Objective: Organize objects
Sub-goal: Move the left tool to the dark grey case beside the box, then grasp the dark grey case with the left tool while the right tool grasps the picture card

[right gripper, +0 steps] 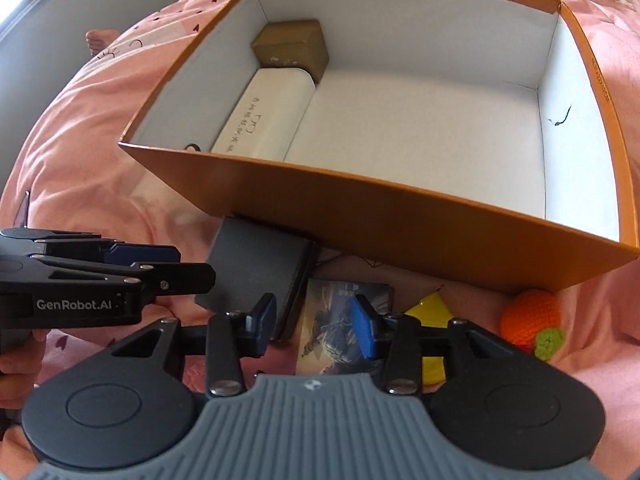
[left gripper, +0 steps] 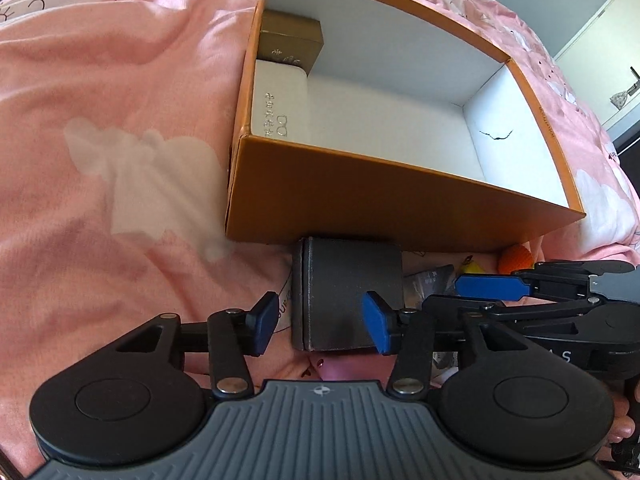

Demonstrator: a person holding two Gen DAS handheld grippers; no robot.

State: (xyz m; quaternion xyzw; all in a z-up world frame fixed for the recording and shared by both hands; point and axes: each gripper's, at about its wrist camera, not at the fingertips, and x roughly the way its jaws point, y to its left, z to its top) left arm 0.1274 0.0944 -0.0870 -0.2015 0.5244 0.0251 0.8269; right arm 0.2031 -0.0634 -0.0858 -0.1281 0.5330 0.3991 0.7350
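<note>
An open orange box (left gripper: 360, 204) (right gripper: 360, 216) with a white inside lies on the pink bedspread. In it sit a white glasses case (left gripper: 280, 96) (right gripper: 264, 120) and a small gold box (left gripper: 292, 42) (right gripper: 292, 46). A dark grey box (left gripper: 348, 292) (right gripper: 256, 268) lies just in front of the orange box. My left gripper (left gripper: 320, 324) is open, its fingers on either side of the grey box. My right gripper (right gripper: 316, 324) is open above a picture card pack (right gripper: 336, 336). A yellow item (right gripper: 430, 312) and an orange crocheted fruit (right gripper: 532, 316) lie to the right.
The pink bedspread (left gripper: 100, 160) fills the left and far side. The right gripper's body (left gripper: 540, 292) lies close at the right in the left wrist view. The left gripper's body (right gripper: 80, 280) is at the left in the right wrist view. A bare foot (right gripper: 100, 38) shows far left.
</note>
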